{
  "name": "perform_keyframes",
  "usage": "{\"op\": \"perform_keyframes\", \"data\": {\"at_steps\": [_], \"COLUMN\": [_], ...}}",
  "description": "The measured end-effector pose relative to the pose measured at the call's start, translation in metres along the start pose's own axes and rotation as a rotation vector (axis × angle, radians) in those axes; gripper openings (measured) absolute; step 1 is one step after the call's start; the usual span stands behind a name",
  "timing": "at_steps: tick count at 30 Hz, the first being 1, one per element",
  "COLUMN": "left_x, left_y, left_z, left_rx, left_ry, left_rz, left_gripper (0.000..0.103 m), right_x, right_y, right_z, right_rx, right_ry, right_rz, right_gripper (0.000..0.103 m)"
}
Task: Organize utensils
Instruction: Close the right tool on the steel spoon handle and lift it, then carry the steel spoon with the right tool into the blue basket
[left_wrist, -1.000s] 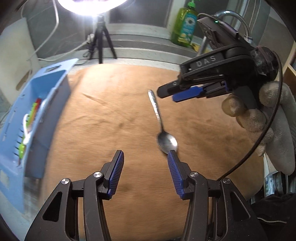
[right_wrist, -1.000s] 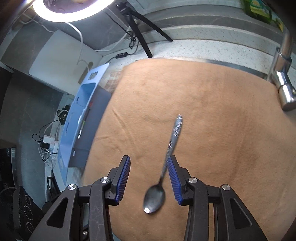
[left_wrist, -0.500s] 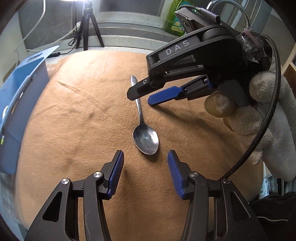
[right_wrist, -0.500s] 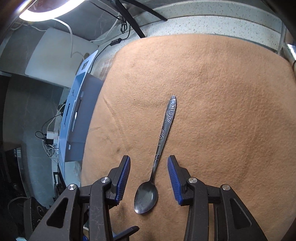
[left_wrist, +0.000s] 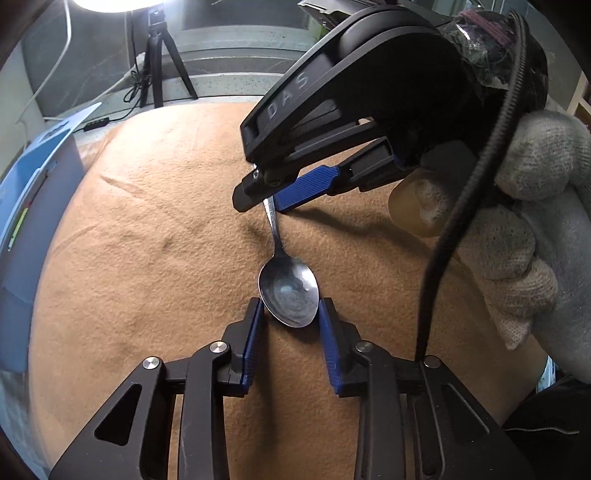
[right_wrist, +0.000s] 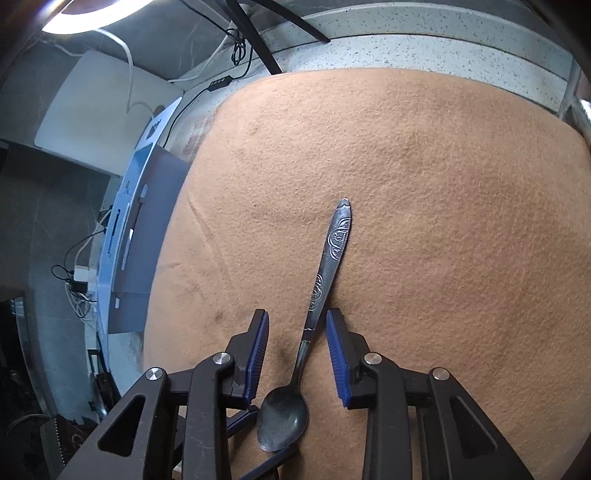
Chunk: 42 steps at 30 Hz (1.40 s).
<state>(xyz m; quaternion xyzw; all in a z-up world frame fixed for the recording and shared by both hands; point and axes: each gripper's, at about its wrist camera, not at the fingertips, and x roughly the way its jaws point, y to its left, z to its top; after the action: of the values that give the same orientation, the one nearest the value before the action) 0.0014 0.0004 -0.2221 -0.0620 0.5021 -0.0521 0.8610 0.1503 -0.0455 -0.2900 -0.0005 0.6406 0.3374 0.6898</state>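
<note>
Left gripper (left_wrist: 290, 314): I've got its blue fingers (left_wrist: 255, 332) straddling the bowl of the spoon (left_wrist: 289, 295) and closing — pads look right at the bowl's edges, but I can't confirm they're pressing yet. Spoon lies flat on the brown cloth (left_wrist: 147, 258) covering the tabletop, roughly mid-cloth, bowl toward me in the left wrist view, handle running away.

Right gripper (right_wrist: 297, 347): fingers (right_wrist: 338, 354) either side of the spoon's neck (right_wrist: 306, 332), closing too — there's a visible gap on both sides, so no contact. In the right wrist view the patterned handle end (right_wrist: 338, 236) points toward the far edge of the cloth. A gloved hand (left_wrist: 517, 221) holds the right gripper (left_wrist: 264, 197), seen from the left camera coming down over the handle.

Farther out, a blue utensil holder (right_wrist: 125, 236) stands at the cloth's left edge. Beyond the far edge — speckled tabletop (right_wrist: 406, 37), tripod (left_wrist: 159, 66), ring light (right_wrist: 85, 14).
</note>
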Motion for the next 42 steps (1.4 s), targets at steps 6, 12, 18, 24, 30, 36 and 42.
{"op": "perform_keyframes", "data": {"at_steps": [6,12,18,24,30,36,42], "left_x": [-0.002,0.000,0.000,-0.004,-0.014,-0.029,-0.047], "left_y": [0.004,0.008,0.010,0.016,0.020,0.029,0.045], "left_z": [0.001,0.005,0.007,0.013,0.012,0.015,0.019], "left_rx": [-0.015,-0.025,-0.040,-0.057,-0.066,-0.075,-0.082], "left_ry": [-0.011,-0.015,-0.024,-0.039,-0.056,-0.084,-0.110], "left_rz": [-0.016,-0.031,-0.048,-0.049,-0.039,-0.027,-0.007], "left_gripper": [0.028,0.028,0.028,0.028,0.028,0.028,0.028], "right_x": [0.002,0.001,-0.002,-0.012,-0.017,-0.021,-0.021], "right_y": [-0.001,-0.004,-0.010,-0.003,0.011,0.026,0.051], "right_z": [0.006,0.006,0.005,0.005,0.011,0.017,0.025], "right_rx": [-0.009,0.010,0.066,0.066,0.049,0.035,0.015], "right_ry": [0.015,0.020,0.014,-0.006,-0.018,-0.025,-0.034], "right_rz": [-0.045,-0.030,0.022,0.058,0.076,0.097,0.119], "right_gripper": [0.012,0.010,0.008,0.007,0.006,0.006,0.006]}}
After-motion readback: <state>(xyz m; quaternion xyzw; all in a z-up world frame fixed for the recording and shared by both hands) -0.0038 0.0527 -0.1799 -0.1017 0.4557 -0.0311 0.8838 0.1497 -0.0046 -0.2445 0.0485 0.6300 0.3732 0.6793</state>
